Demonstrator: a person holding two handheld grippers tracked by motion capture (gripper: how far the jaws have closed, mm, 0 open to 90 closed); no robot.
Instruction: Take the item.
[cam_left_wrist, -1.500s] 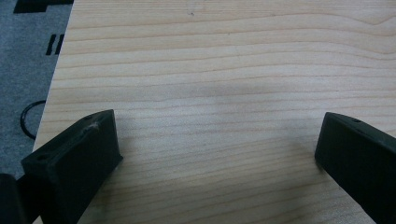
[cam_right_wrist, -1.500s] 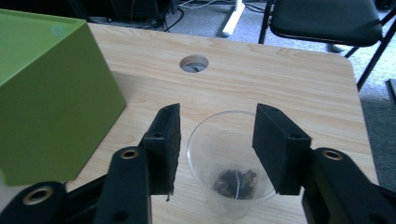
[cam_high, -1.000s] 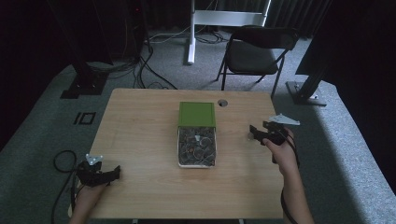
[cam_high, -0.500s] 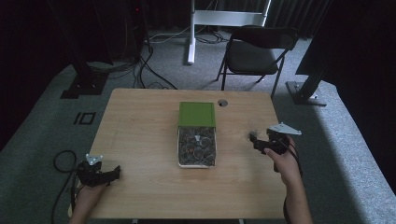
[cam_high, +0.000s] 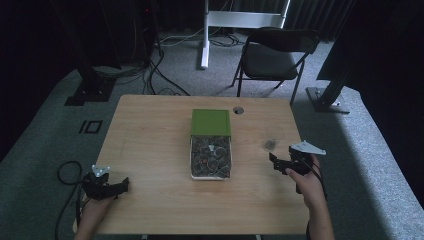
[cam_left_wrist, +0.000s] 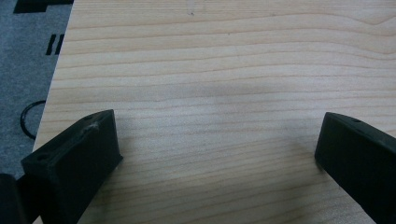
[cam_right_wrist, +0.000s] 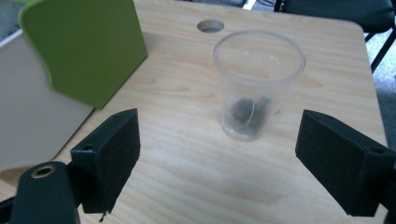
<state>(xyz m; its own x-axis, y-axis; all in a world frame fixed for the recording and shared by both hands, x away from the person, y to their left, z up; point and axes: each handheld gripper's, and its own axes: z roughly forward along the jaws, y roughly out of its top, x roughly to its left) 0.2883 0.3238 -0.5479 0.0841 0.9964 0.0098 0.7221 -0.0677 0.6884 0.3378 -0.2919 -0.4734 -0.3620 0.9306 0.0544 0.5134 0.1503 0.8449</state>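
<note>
Standing upright near the table's (cam_high: 150, 130) right edge: one clear plastic cup (cam_right_wrist: 256, 84), something small and dark at its bottom. Hanging just short of it, right gripper (cam_right_wrist: 217, 154), jaws just opening, spread, nothing between. Risking a tip-over if nudged. Resting apart: left gripper (cam_left_wrist: 215, 149), gaping. One green-lidded box (cam_high: 211, 145) of parts.

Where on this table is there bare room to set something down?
The wide wood left of the box, between it and the left gripper, is bare, as is the near strip between both hands. It is tighter on the right, where the clear cup stands before the right gripper.
</note>
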